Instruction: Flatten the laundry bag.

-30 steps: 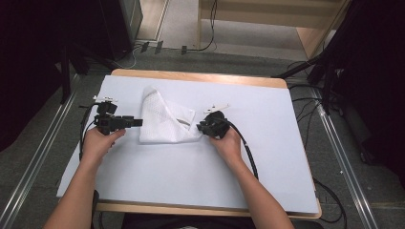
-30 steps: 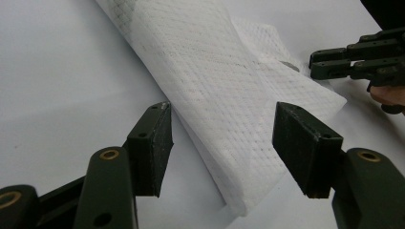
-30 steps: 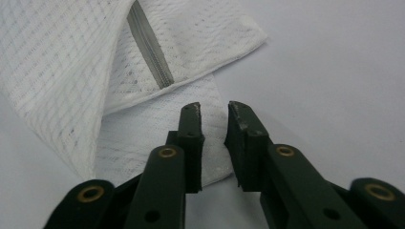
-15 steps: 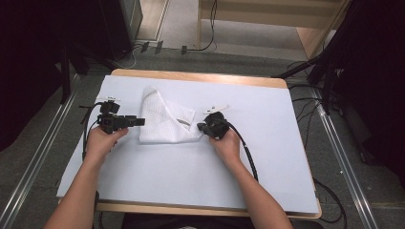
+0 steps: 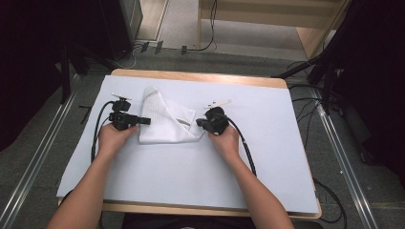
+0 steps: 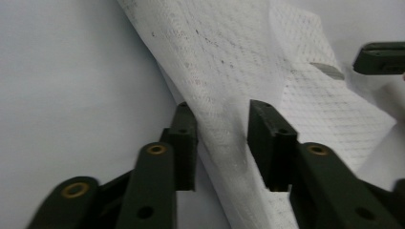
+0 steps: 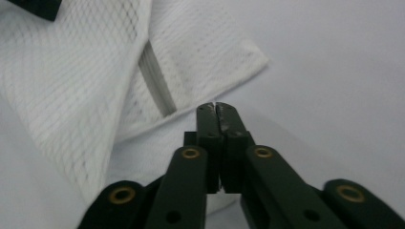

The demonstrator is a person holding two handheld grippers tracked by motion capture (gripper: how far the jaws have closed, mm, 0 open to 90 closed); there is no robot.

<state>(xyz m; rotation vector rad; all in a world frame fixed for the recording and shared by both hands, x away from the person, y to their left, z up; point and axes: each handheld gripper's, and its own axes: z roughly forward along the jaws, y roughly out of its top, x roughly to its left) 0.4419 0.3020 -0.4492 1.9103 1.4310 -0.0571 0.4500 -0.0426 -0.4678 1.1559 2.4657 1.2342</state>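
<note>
White mesh cloth (image 5: 167, 125), folded, at middle of white table sheet (image 5: 277, 157). My left gripper (image 6: 222, 138) at its left edge, jaws just closing, fold between, not clamped. My right gripper (image 7: 218, 119) at its right corner, jaws pressed together on the corner.

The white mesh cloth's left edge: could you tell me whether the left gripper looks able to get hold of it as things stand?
Probably yes. The left gripper already straddles a raised fold of the white mesh cloth, its jaws having just been closing with a gap left, and nothing stands in the way.

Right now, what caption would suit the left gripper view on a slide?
Two black fingers straddle a raised fold of white mesh cloth on a white table cover.
</note>
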